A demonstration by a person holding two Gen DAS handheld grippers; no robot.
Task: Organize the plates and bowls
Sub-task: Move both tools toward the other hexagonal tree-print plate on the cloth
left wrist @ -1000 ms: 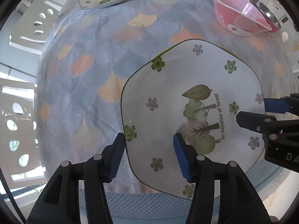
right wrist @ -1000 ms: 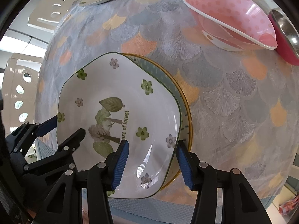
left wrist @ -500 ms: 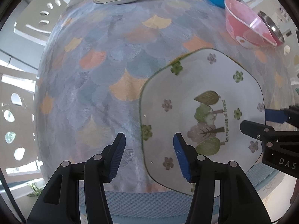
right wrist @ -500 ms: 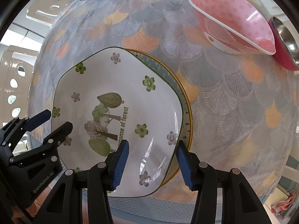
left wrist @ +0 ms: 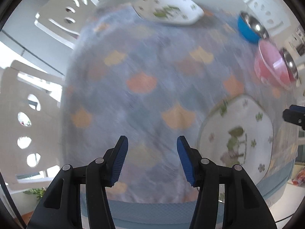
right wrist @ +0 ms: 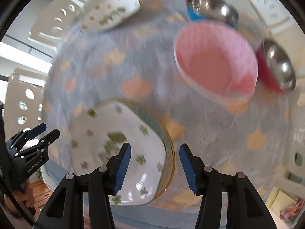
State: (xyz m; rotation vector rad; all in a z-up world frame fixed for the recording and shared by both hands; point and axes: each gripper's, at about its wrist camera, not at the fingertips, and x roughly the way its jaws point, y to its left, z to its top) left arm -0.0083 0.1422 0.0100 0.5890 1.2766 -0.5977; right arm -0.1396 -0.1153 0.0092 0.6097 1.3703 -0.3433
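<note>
A white plate with a tree print [right wrist: 118, 145] lies on a yellow-rimmed plate [right wrist: 168, 148] near the table's front edge. My right gripper [right wrist: 154, 146] hovers open above the right rim of that stack, pads touching nothing. My left gripper [left wrist: 152, 138] is open and empty over bare tablecloth; the printed plate [left wrist: 238, 139] lies to its right. A second printed plate [left wrist: 167, 9] sits at the far side. A pink bowl [right wrist: 215, 63], a blue steel-lined bowl [right wrist: 211, 9] and a red steel-lined bowl [right wrist: 276, 66] stand at the far right. Both views are motion-blurred.
The round table wears a blue tablecloth [left wrist: 144, 95] with orange fan shapes. White chairs with oval holes [left wrist: 24, 124] stand close on the left, and another chair back [left wrist: 64, 15] is at the far left. A person's hand [right wrist: 22, 194] holds the left gripper.
Both grippers have risen. The left one has swung left, off the printed plate and over bare cloth. The right one has lifted from the stack's rim, and the bowls now show more fully.
</note>
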